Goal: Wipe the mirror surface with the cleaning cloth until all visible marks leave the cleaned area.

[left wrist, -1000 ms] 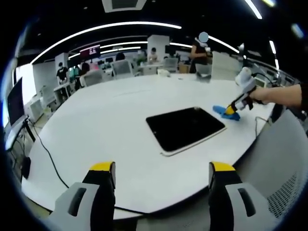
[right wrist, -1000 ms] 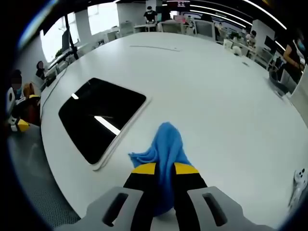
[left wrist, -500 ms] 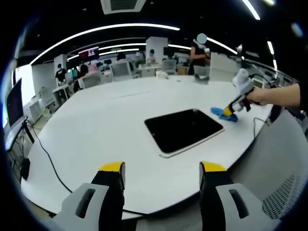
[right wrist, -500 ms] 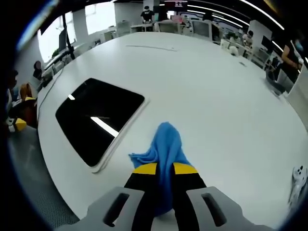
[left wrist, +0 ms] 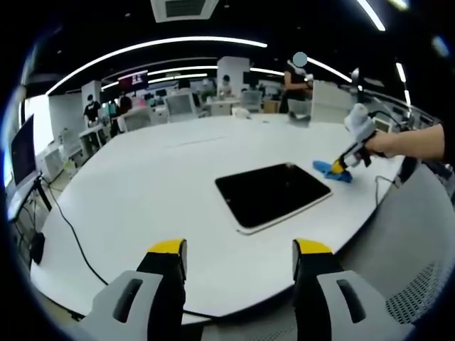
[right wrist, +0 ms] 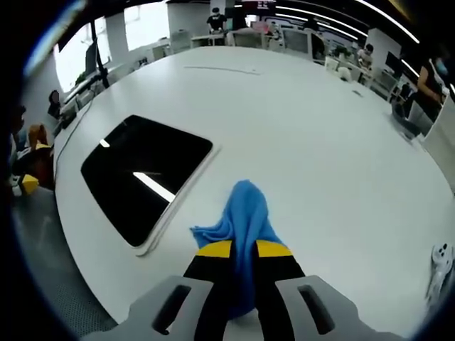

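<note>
Right gripper view: right claw (right wrist: 242, 250) clamps the blue cloth (right wrist: 244, 217) beside the mirror (right wrist: 143, 170)

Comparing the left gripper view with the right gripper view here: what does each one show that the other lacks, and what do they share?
Left gripper view: the left gripper, jaws apart and empty, and a black cable trailing over the table edge. Right gripper view: a close look at the right gripper shut on the blue cloth, and a small white device at the table's far edge. Shared: the dark mirror lying flat on the white table, the cloth beside it, not touching.
</note>
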### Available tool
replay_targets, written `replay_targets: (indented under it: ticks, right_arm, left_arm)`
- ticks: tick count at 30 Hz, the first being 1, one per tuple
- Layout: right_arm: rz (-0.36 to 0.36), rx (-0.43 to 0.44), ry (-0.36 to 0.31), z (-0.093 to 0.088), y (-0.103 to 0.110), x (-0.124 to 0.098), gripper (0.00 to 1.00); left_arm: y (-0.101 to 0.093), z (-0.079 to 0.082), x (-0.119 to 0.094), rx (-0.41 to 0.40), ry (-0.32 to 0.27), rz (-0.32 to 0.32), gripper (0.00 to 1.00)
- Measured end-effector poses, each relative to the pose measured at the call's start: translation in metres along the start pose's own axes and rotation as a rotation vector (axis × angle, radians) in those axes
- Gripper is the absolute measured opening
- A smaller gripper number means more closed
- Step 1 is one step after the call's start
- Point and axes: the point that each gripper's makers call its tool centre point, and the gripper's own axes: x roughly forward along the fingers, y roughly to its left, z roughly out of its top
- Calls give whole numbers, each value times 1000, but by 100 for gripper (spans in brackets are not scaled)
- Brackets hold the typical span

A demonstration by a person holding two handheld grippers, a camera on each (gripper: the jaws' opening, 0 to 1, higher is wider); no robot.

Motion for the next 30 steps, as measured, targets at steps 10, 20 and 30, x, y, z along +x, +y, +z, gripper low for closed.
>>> replay_targets:
  ticks: [10, 20, 30]
  right_arm:
    - [8, 14, -3, 0, -1, 0, 6]
    - [9, 40, -15, -1, -1, 0, 6]
    - [-19, 24, -31, 2, -2, -3, 4]
  left_arm:
    - [1, -1, -1, -4, 0, 6, 55]
    - [3, 0, -1, -8, -6, 18, 55]
    - [2, -1, -1, 0, -2, 15, 55]
